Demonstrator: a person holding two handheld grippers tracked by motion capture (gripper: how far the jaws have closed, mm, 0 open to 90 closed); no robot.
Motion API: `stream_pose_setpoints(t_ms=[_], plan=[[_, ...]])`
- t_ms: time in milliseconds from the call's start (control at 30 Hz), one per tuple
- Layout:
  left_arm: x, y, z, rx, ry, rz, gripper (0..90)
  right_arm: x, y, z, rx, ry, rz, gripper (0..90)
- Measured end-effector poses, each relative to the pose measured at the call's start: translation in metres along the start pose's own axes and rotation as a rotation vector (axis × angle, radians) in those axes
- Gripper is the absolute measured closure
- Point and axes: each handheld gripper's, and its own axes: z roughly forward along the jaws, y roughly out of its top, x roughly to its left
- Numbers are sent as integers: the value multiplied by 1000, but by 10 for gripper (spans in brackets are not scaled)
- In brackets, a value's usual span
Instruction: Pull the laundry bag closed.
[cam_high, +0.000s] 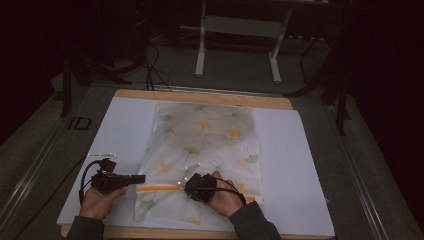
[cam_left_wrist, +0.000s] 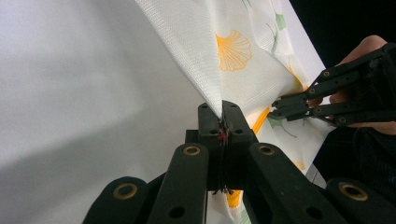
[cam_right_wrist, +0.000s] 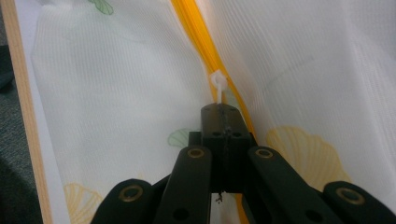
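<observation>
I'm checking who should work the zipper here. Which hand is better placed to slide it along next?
The right. Its gripper is already shut on the white zipper pull on the orange zipper. The left gripper clamps the bag's edge, so it likely serves best as the anchor.

A white fabric bag (cam_high: 202, 150) printed with yellow and green leaves lies in the middle of the frame on a white sheet (cam_high: 300, 170) covering the wooden counter (cam_high: 200, 96), with an orange zipper (cam_high: 155, 188) running across the bag's lower part. At lower left the left tongs (cam_high: 140, 178) point right to the bag's left edge at the zipper's end. At lower centre the right tongs (cam_high: 191, 187) sit on the zipper line, with the hand (cam_high: 223, 195) behind them.
</observation>
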Motion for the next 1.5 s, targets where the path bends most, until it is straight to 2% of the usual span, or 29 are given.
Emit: stream_pose_setpoints(t_ms=[900, 1500], plan=[[1, 0, 0, 1, -3, -2, 891, -5, -22, -11, 4, -14, 40, 900], [1, 0, -2, -4, -1, -2, 891, -6, -33, -21, -18, -28, 64, 900]])
